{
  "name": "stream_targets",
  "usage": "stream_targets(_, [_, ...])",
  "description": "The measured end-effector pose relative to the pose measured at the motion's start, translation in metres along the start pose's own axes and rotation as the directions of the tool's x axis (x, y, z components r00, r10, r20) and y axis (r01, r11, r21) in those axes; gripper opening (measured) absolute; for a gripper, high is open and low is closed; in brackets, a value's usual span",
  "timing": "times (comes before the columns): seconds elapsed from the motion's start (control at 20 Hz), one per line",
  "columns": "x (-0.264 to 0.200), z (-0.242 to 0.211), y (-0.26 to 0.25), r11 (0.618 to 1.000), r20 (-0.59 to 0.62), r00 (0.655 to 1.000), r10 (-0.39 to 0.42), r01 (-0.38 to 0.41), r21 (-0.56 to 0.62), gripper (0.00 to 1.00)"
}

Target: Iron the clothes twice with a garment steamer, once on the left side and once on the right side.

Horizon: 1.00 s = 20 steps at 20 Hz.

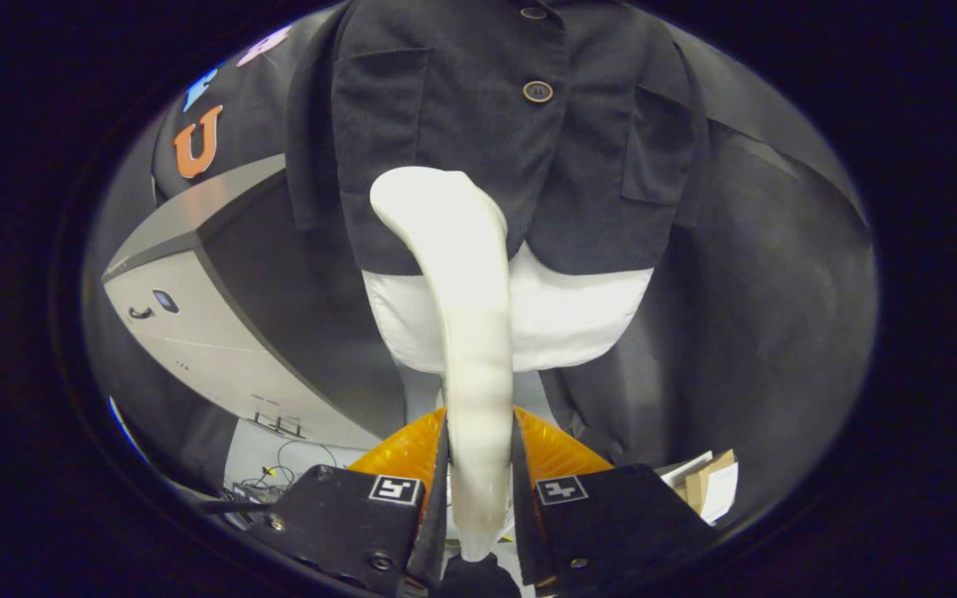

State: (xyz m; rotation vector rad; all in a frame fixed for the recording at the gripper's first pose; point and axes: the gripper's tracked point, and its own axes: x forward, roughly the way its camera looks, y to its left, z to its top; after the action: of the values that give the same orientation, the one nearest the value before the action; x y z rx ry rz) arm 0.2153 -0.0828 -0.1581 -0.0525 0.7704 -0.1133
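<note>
Steamer, a cream wand, stands clamped between the two fingers of the gripper, its handle rising from between them toward 12 o'clock; both fingers press on the handle from either side. Just beyond the fingers the wand's rounded head lies against the lower front of a dark jacket, a little to the 11 o'clock side of the button line. The jacket hangs on a pale dress form, whose bare base shows below the hem. At 9 o'clock from the wand stands a grey cabinet, with cables on the floor at 8 o'clock. At 4 o'clock lie cardboard pieces
</note>
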Motion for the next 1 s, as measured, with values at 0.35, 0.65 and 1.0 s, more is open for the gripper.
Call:
stream_targets(0.35, [-0.05, 0.021, -0.033, 0.994, 0.081, 0.996, 0.039, -0.047, 0.1, 0.37])
stream_targets(0.65, [-0.107, 0.068, -0.082, 0.979, 0.211, 0.977, 0.022, -0.064, 0.196, 0.37])
stream_targets(1.0, [-0.164, 0.165, -0.13, 0.959, 0.4, 0.915, -0.049, -0.069, 0.275, 0.37])
